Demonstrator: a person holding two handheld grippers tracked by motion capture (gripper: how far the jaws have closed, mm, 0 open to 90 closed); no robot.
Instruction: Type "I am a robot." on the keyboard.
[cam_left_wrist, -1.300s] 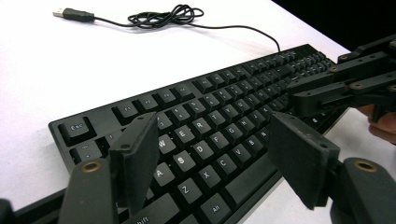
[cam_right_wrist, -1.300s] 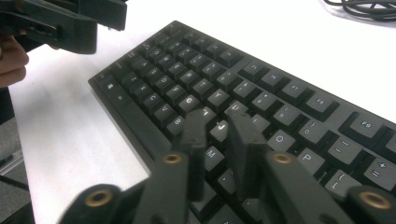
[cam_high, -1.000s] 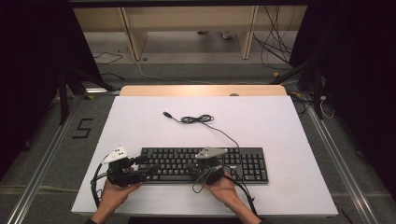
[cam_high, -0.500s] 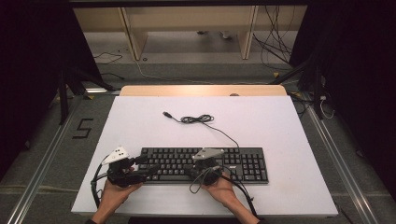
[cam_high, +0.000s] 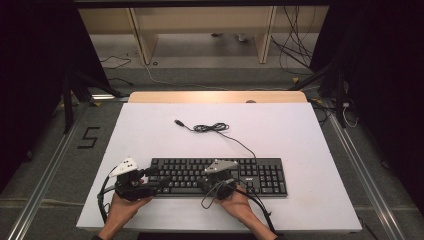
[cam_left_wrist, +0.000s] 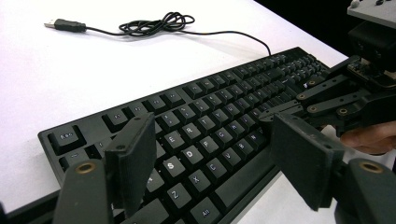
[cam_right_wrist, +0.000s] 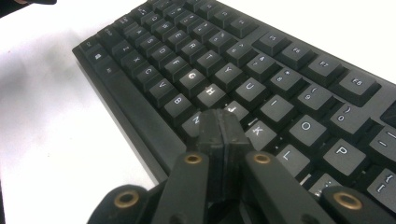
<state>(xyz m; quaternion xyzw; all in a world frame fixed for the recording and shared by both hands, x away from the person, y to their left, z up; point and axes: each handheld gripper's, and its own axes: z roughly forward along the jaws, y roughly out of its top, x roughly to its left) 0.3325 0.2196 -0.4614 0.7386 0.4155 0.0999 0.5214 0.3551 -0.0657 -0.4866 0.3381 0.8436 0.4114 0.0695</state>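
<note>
Nothing has shifted since a second ago; the keyboard (cam_high: 217, 176) lies at the table's (cam_high: 300, 135) near edge; the right gripper (cam_right_wrist: 219, 122), clenched into one tip, pokes near J; the left gripper (cam_left_wrist: 210, 163) hovers released, spare.

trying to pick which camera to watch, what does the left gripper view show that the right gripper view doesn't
Left gripper view: the left gripper with its jaws wide apart over the keyboard's left letter keys, the keyboard's coiled cable ending in a USB plug on the white table, and the right gripper farther off with part of a hand.

Right gripper view: the right gripper's closed jaw tips by the J key, with key legends from F through P readable up close.

Both: the black keyboard on the white table.
</note>
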